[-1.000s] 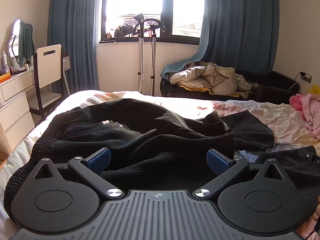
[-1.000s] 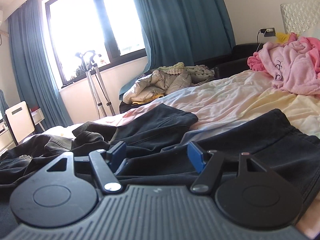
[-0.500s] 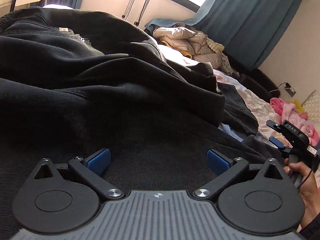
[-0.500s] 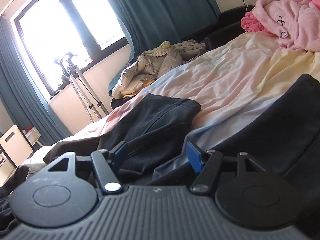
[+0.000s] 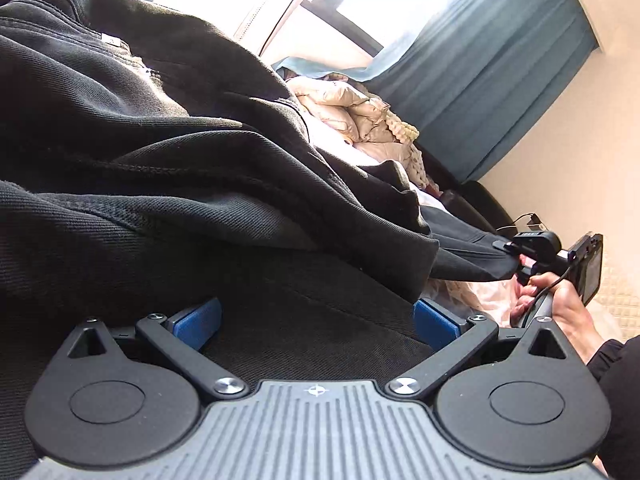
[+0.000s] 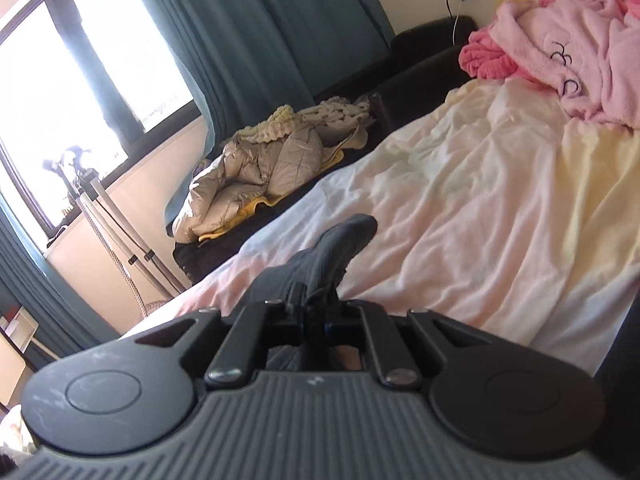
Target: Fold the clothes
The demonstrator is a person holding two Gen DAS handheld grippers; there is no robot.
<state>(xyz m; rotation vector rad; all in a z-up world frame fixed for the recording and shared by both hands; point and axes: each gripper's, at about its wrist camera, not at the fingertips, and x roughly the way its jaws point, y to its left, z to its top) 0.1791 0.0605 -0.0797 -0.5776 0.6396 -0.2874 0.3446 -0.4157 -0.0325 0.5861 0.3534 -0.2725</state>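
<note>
A black garment (image 5: 168, 184) lies rumpled on the bed and fills most of the left wrist view. My left gripper (image 5: 316, 320) hovers low over it, open, its blue pads (image 5: 196, 322) wide apart with black cloth beneath them. At the right edge of that view a hand holds my right gripper (image 5: 510, 248), clamped on the garment's far hem. In the right wrist view the right gripper (image 6: 316, 312) has its jaws closing tight, pads pressed on a corner of black cloth (image 6: 340, 244) that sticks out past the fingertips.
A pale pink and cream sheet (image 6: 480, 200) covers the bed. A pink fleece garment (image 6: 568, 48) is heaped at the far right. A beige padded jacket (image 6: 256, 176) lies on a dark sofa under teal curtains (image 6: 248, 40). Crutches (image 6: 104, 216) lean by the window.
My right gripper slid right along the black garment and shut on its corner. The left gripper dropped low over the cloth and rolled, staying open.
</note>
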